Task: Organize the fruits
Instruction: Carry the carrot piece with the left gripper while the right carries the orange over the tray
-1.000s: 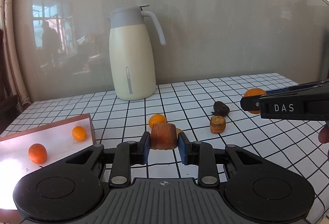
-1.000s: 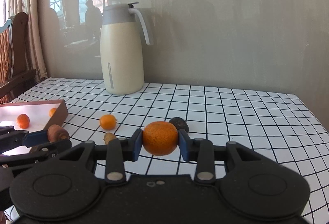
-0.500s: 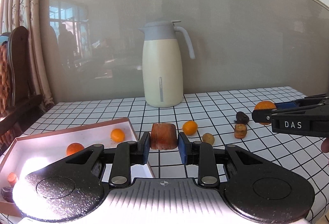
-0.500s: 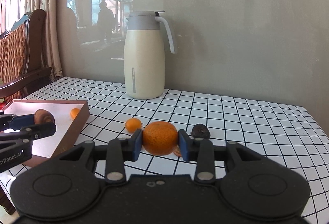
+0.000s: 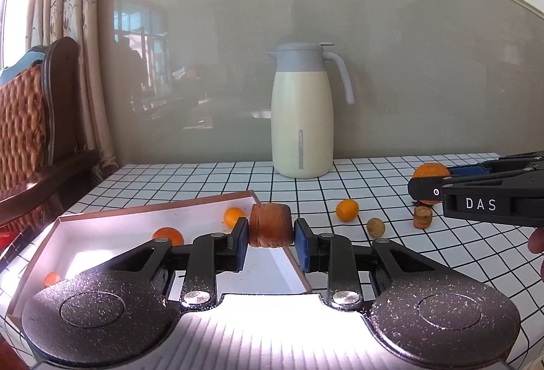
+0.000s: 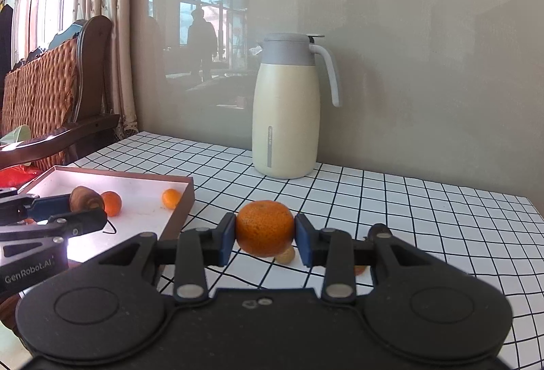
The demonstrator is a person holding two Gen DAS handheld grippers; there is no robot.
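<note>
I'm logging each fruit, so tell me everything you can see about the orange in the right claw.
The orange is round, bright and dimpled, a little flattened, with no visible stem or damage. The right claw is shut on it, blue pads pressing its two sides. It is held above the checked tablecloth, outside the box, and touches nothing else.

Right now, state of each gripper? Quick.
Left gripper: closed on a brown ridged fruit, above the tray.
Right gripper: closed on a large orange, above the checkered table.

tray point(image 5: 102, 217) left on table point(image 5: 391, 254), jug point(image 5: 302, 111) behind, small fruits point(image 5: 347, 210) right
</note>
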